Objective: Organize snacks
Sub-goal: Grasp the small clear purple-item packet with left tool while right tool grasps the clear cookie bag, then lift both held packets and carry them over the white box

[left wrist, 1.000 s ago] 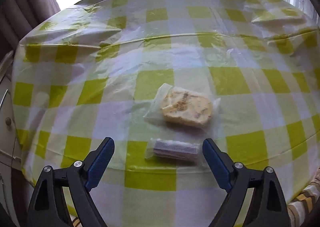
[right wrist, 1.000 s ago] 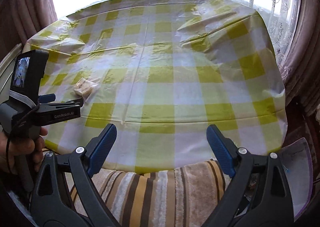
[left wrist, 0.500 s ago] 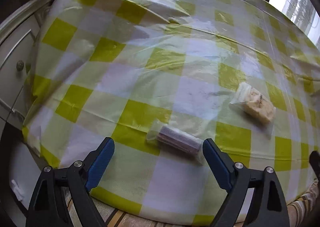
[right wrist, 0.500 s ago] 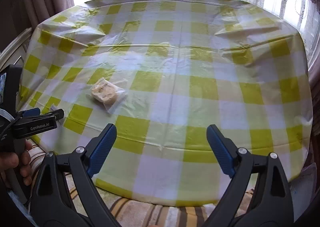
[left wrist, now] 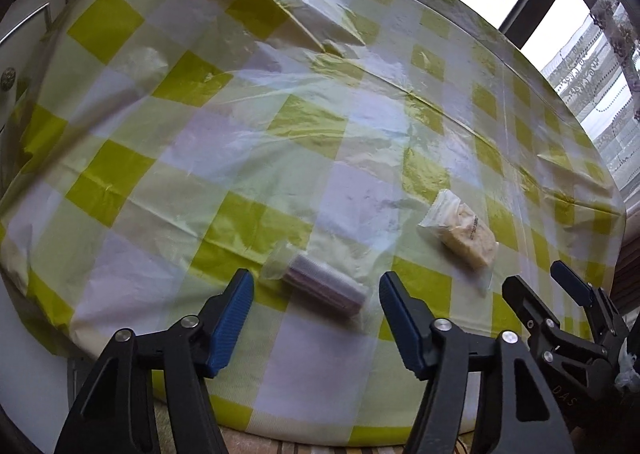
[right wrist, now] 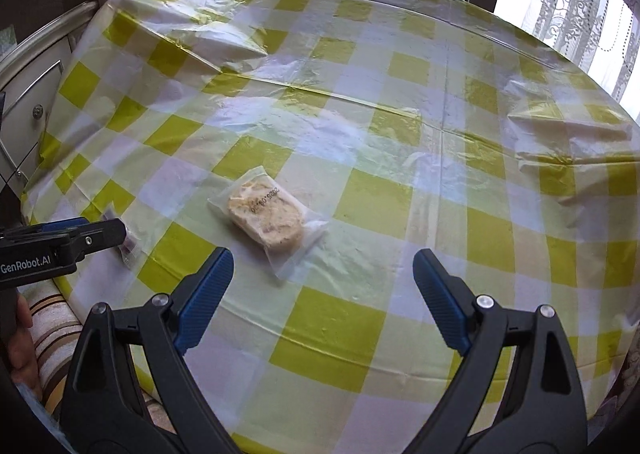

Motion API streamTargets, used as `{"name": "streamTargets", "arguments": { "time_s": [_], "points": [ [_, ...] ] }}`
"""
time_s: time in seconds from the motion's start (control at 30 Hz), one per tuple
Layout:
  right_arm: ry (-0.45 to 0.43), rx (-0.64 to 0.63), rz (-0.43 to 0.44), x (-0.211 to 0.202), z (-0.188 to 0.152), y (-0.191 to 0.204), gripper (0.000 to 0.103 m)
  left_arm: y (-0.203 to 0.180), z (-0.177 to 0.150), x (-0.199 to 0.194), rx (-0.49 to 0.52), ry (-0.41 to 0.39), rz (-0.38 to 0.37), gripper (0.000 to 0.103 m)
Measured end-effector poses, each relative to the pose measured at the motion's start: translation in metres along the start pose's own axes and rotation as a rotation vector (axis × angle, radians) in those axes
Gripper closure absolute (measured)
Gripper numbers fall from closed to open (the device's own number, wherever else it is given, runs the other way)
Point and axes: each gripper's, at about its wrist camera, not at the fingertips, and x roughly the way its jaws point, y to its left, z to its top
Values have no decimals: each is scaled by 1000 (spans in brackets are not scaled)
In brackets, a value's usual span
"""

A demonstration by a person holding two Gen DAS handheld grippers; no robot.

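two wrapped snacks [left wrist: 322, 288] [right wrist: 266, 219] lie on checked tablecloth [right wrist: 400, 125].

We see a round table [right wrist: 400, 342] under a yellow-and-white checked plastic cloth [right wrist: 360, 189]; on it lie a wrapped cake [right wrist: 266, 219] and, well apart, a wrapped wafer roll [left wrist: 322, 288].

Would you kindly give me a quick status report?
Left gripper closing around dark snack packet, no contact yet. Right gripper open, near pale snack packet. Nothing in the way.
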Motion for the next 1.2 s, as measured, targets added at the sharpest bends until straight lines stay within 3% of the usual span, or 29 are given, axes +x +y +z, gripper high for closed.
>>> {"name": "streamTargets", "arguments": {
  "time_s": [0.17, 0.23, 0.33, 0.47, 0.6, 0.7, 0.8, 0.9, 0.97, 1.03, 1.2],
  "points": [
    [-10, -42, -8, 12, 8, 6, 11, -20, 10, 13, 116, -10, 50, 56],
    [-17, -68, -20, 17, 12, 9, 11, -28, 13, 19, 170, -23, 75, 73],
    [-17, -115, -38, 29, 16, 14, 11, -30, 18, 24, 203, -50, 75, 78],
    [6, -147, -22, 43, 17, 20, 11, -19, 18, 22, 164, -75, 0, 78],
    [31, -168, -8, 54, 18, 23, 11, -13, 18, 22, 140, -88, -35, 78],
    [39, -140, 32, 57, 19, 20, 18, -16, 17, 22, 149, -92, -24, 78],
    [50, -89, 92, 58, 19, 15, 31, -17, 15, 21, 150, -95, -24, 76],
    [44, -77, 100, 55, 17, 16, 51, -12, 11, 18, 132, -104, -37, 72],
    [43, -58, 103, 54, 16, 16, 57, -7, 10, 14, 109, -113, -21, 64],
    [42, -36, 98, 53, 15, 13, 58, -2, 8, 11, 86, -124, -10, 42],
    [36, 18, 60, 49, 10, 4, 62, 0, 1, 2, 67, -130, -11, 41]
  ]
}}
